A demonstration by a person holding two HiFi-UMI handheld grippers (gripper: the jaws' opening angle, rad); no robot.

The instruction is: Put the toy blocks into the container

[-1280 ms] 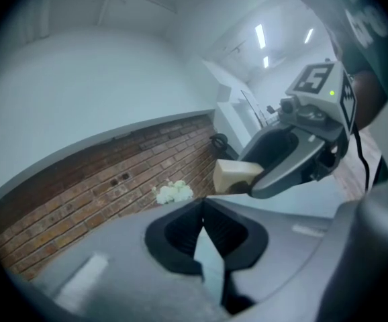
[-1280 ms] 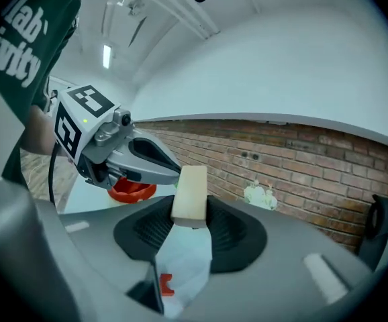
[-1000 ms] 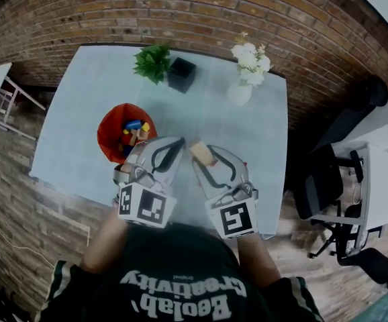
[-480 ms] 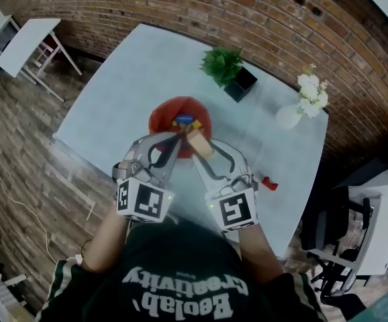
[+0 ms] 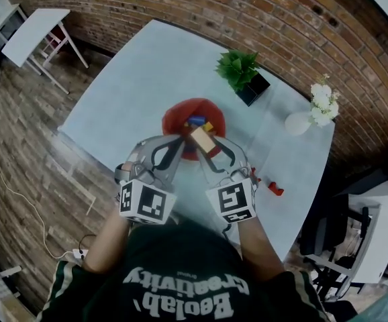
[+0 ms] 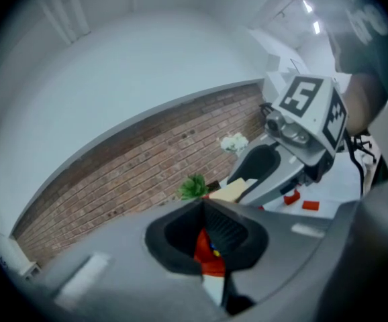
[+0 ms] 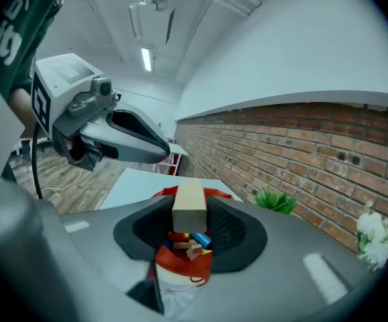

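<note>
A red container [image 5: 179, 115] with several coloured blocks inside stands on the pale table [image 5: 133, 79]. My right gripper [image 5: 205, 143] is shut on a plain wooden block [image 5: 201, 138], which hangs over the container's near rim. In the right gripper view the wooden block [image 7: 188, 203] stands upright between the pads of that gripper [image 7: 189, 215], with the container [image 7: 184, 265] right below it. My left gripper [image 5: 176, 142] hovers beside it at the left with its jaws together and nothing in them. The left gripper view shows the container [image 6: 206, 255] through the hollow behind the closed tips of the left gripper [image 6: 206, 210].
Two small red blocks [image 5: 274, 188] lie on the table to the right of my right gripper. A green plant in a black pot [image 5: 242, 72] and a white vase of flowers [image 5: 301, 121] stand at the far side. The table's near edge runs just under the grippers.
The view has swung left, so the red container now lies under the grippers instead of to their left. The right gripper still holds the wooden block, now above the container's rim.
</note>
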